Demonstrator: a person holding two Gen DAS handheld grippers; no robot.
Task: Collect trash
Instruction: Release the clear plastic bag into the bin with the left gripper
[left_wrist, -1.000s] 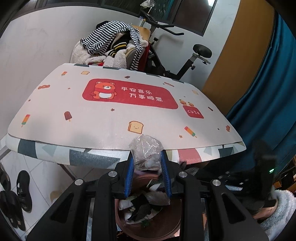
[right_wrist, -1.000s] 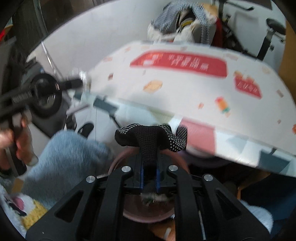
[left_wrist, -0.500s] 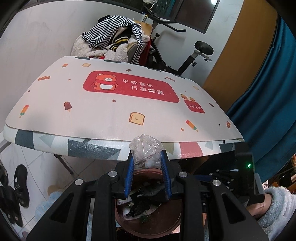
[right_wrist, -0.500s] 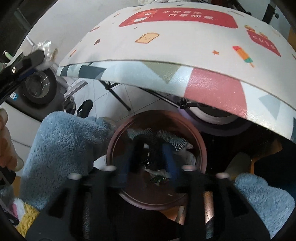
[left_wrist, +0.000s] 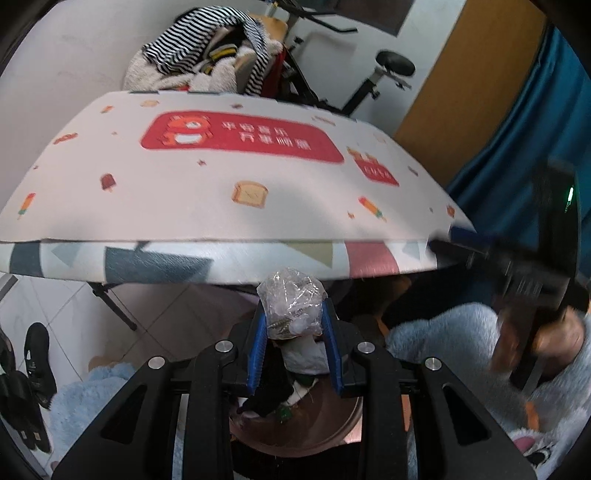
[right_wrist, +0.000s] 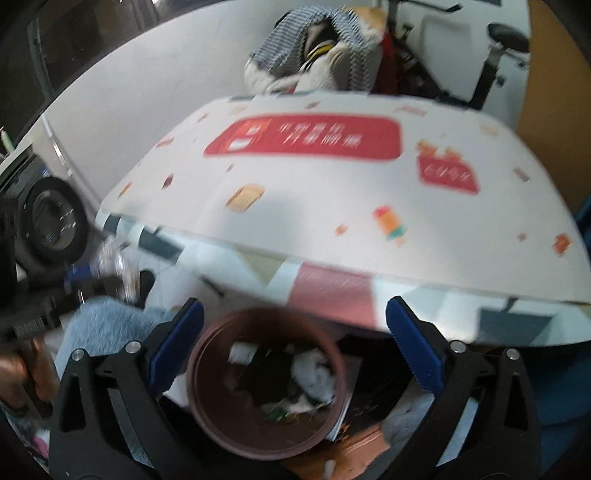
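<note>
Left wrist view: my left gripper (left_wrist: 293, 328) is clamped on a crumpled clear plastic bag (left_wrist: 291, 308) — it sits between the blue pads, above the brown bin (left_wrist: 332, 424) at six o'clock; the table (left_wrist: 207, 184) spreads toward twelve. Right wrist view: my right gripper (right_wrist: 293, 338) has its jaws opening wide with nothing between them; the bin (right_wrist: 207, 402) lies below at six o'clock — trash (right_wrist: 291, 380) already inside it.

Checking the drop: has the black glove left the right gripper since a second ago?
Yes. The right gripper, jaws opening, holds nothing; a dark item lies below in the brown bin.
</note>
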